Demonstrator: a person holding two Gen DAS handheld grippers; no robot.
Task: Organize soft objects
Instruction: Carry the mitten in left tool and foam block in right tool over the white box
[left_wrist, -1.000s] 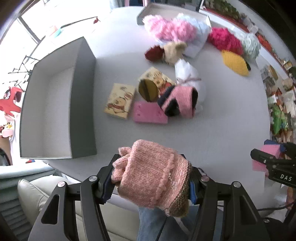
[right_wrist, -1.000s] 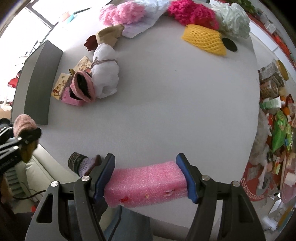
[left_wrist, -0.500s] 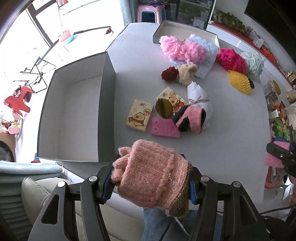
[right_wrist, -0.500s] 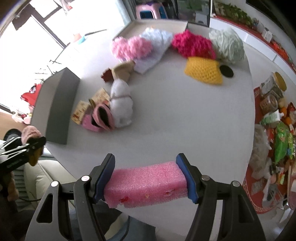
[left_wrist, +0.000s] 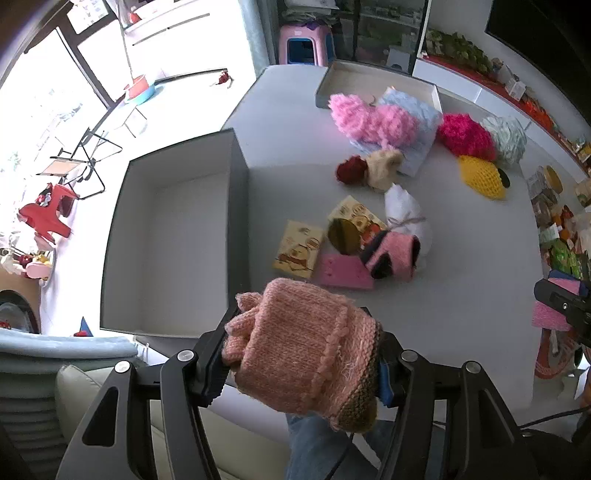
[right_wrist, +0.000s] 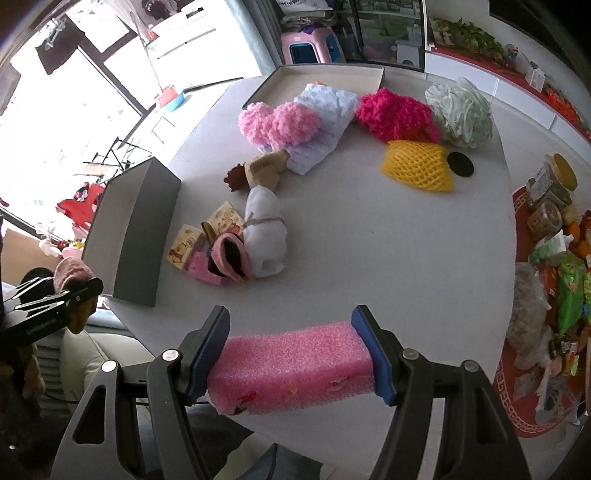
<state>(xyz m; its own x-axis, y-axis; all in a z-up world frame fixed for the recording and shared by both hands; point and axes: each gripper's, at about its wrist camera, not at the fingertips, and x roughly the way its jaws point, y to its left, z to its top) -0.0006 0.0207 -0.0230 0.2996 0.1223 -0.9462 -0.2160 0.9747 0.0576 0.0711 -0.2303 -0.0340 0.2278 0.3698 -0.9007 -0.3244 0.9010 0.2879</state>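
My left gripper (left_wrist: 301, 354) is shut on a pink knitted slipper (left_wrist: 303, 343), held above the table's near edge, beside the open grey box (left_wrist: 177, 236). My right gripper (right_wrist: 291, 354) is shut on a pink foam sponge (right_wrist: 291, 365) over the near side of the white table (right_wrist: 388, 240). A matching pink knitted slipper (left_wrist: 393, 254) lies mid-table against a white cloth bundle (left_wrist: 406, 214). The left gripper with its slipper (right_wrist: 72, 273) shows at the left edge of the right wrist view. In the left wrist view the right gripper with the sponge (left_wrist: 550, 314) shows at the right edge.
Two small cartoon-printed boxes (left_wrist: 299, 247), a flat pink sponge (left_wrist: 343, 273), fluffy pink (right_wrist: 277, 122), magenta (right_wrist: 395, 114) and pale green (right_wrist: 461, 110) puffs, a yellow foam net (right_wrist: 417, 166), and a shallow tray (right_wrist: 325, 74) at the back. Packaged goods (right_wrist: 554, 258) crowd the right side.
Both grippers have risen and tilted up, so more of the table and the room beyond comes into view. Each still holds its object.
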